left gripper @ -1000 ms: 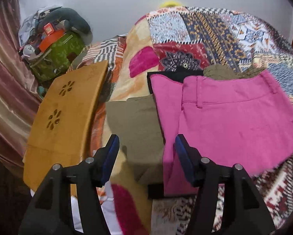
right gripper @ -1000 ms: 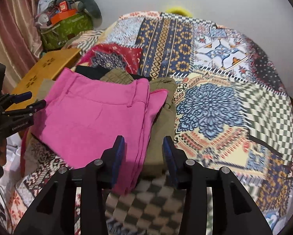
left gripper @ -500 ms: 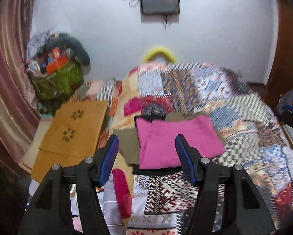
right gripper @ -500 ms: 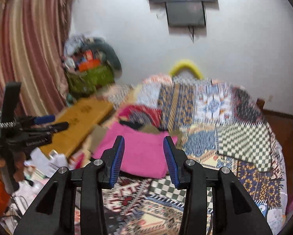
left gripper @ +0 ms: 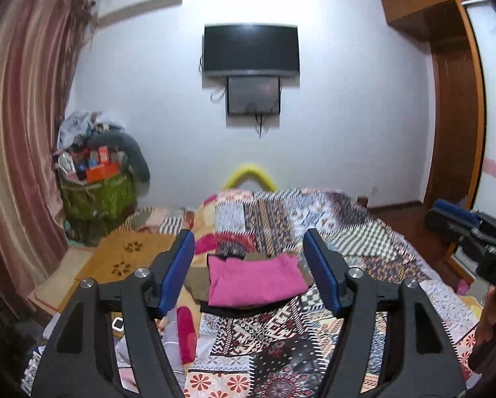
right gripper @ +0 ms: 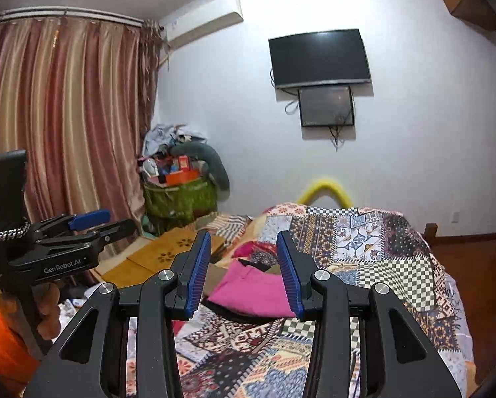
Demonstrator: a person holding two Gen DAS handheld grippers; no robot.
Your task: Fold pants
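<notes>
Folded pink pants [left gripper: 254, 282] lie on top of a small stack of olive and black garments on the patchwork bedspread [left gripper: 281, 341]. They also show in the right wrist view [right gripper: 248, 288]. My left gripper [left gripper: 249, 272] is open and empty, held high and well back from the stack. My right gripper [right gripper: 243, 273] is open and empty, also far back from the stack. Each gripper shows at the edge of the other's view: the right one [left gripper: 460, 222], the left one [right gripper: 92, 224].
A wooden board [left gripper: 122, 258] lies left of the bed. A green bag heaped with clutter [left gripper: 98, 192] stands by the striped curtain [left gripper: 16, 149]. A TV [left gripper: 251, 51] hangs on the far wall. A wooden wardrobe [left gripper: 453, 116] stands at the right.
Both grippers have pulled up and far back from the pink pants, which now look small and distant. Both stayed open and empty.
</notes>
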